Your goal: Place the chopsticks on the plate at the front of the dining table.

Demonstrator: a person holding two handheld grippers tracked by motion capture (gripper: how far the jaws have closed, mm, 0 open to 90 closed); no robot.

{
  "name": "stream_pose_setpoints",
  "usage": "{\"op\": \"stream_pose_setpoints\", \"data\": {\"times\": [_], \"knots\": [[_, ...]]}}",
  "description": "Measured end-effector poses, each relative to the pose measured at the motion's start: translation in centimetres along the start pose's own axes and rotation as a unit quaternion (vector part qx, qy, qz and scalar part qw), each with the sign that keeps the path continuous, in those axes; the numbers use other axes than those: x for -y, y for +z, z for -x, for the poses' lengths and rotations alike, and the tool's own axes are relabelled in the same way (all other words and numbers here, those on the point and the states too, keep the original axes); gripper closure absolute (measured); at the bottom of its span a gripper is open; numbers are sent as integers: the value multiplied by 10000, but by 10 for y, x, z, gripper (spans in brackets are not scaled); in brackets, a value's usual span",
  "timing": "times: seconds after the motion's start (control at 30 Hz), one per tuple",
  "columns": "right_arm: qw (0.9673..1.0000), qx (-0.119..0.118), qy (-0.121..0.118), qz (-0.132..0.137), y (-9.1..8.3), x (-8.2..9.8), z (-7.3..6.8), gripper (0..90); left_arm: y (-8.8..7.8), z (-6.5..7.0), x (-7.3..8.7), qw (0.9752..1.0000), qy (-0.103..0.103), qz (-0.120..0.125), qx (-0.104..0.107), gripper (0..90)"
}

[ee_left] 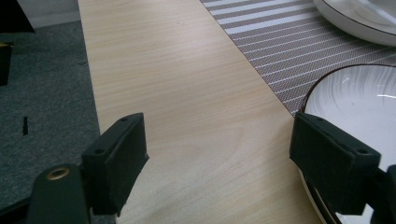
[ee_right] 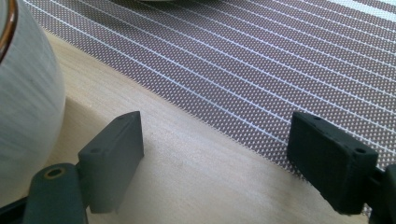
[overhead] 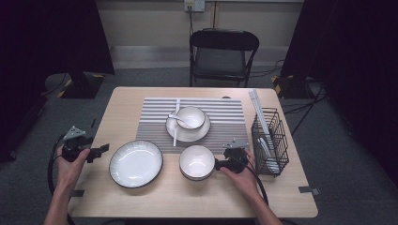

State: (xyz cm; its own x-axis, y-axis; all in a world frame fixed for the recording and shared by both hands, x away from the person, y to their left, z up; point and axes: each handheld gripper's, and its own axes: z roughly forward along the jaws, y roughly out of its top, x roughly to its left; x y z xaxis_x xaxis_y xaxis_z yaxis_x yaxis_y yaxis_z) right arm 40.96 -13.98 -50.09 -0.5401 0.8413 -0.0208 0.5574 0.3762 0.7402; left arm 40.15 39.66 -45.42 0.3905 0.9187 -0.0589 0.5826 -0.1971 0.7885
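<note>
A wide white plate (overhead: 136, 164) with a dark rim lies at the front left of the wooden table (overhead: 187, 199). My left gripper (overhead: 103, 150) is level with it at the table's left edge, open and pointing at it. In the left gripper view the left gripper (ee_left: 217, 144) has bare wood between its jaws, and the plate (ee_left: 355, 98) lies just past the right jaw. A white bowl (overhead: 197, 161) stands at the front middle. My right gripper (overhead: 218, 164) is open just right of it. In the right gripper view the bowl (ee_right: 23, 93) rises beside the left jaw of the right gripper (ee_right: 215, 144).
A striped placemat (overhead: 155, 122) carries a small bowl (overhead: 190, 117) on a saucer (overhead: 187, 133) with a white spoon (overhead: 174, 119). A black wire basket (overhead: 270, 140) with long utensils stands at the right edge. A folding chair (overhead: 223, 51) is beyond the table.
</note>
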Motion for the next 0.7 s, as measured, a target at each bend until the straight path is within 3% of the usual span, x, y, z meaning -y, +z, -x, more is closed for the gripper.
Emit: {"op": "stream_pose_setpoints", "data": {"times": [0.07,0.2,0.4,0.5,0.53,0.7], "knots": [[10000,-1,4,2,0,0,0,177,3,0,2,10000,29,-54,-55,187],[10000,-1,4,2,0,0,0,178,15,-2,9,9990,126,-423,-87,183],[10000,0,4,2,0,0,0,178,24,-5,14,9985,53,-546,5,173],[10000,0,3,2,0,0,0,178,34,-4,17,9966,213,-791,-111,171],[10000,1,1,1,0,0,0,177,37,-4,18,9962,208,-845,-57,171],[10000,0,4,2,0,0,0,178,41,-2,20,9962,257,-834,-78,155]]}}
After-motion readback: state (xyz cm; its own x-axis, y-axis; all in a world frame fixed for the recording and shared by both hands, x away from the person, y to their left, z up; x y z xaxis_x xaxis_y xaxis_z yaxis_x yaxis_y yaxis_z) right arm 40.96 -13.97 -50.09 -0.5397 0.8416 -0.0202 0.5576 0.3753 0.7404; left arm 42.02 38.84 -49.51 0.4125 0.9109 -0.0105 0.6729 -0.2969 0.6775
